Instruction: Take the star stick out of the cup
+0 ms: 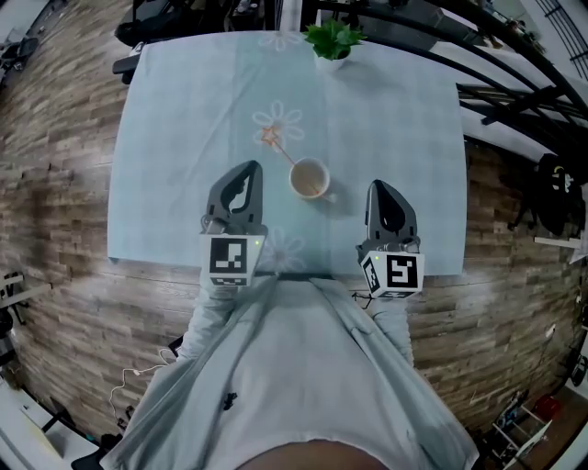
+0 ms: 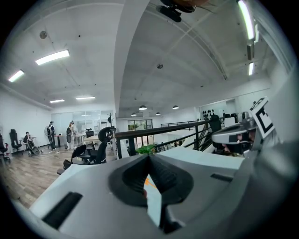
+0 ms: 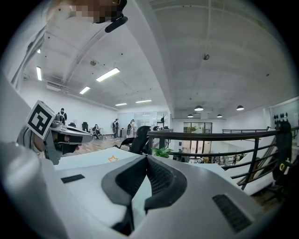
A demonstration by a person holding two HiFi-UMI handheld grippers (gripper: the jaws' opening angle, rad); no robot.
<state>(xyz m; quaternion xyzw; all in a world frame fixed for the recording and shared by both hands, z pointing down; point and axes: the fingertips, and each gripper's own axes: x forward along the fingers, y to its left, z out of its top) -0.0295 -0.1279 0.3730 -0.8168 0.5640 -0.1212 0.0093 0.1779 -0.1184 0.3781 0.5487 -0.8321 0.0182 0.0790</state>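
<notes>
A cream cup (image 1: 310, 178) stands mid-table on the pale blue cloth (image 1: 184, 110). The star stick (image 1: 278, 147) leans out of it up and to the left, its orange star (image 1: 270, 136) over a flower print. That star (image 3: 112, 158) also shows in the right gripper view. My left gripper (image 1: 250, 166) hovers just left of the cup, jaws shut and empty, tips meeting (image 2: 149, 156). My right gripper (image 1: 379, 184) hangs to the cup's right, a little farther off, jaws also together (image 3: 147, 156) with nothing held.
A small potted plant (image 1: 333, 41) stands at the table's far edge. Black railing and office chairs (image 1: 432, 27) lie beyond the table. Wooden floor surrounds it. The person's grey sleeves (image 1: 276, 349) fill the near side.
</notes>
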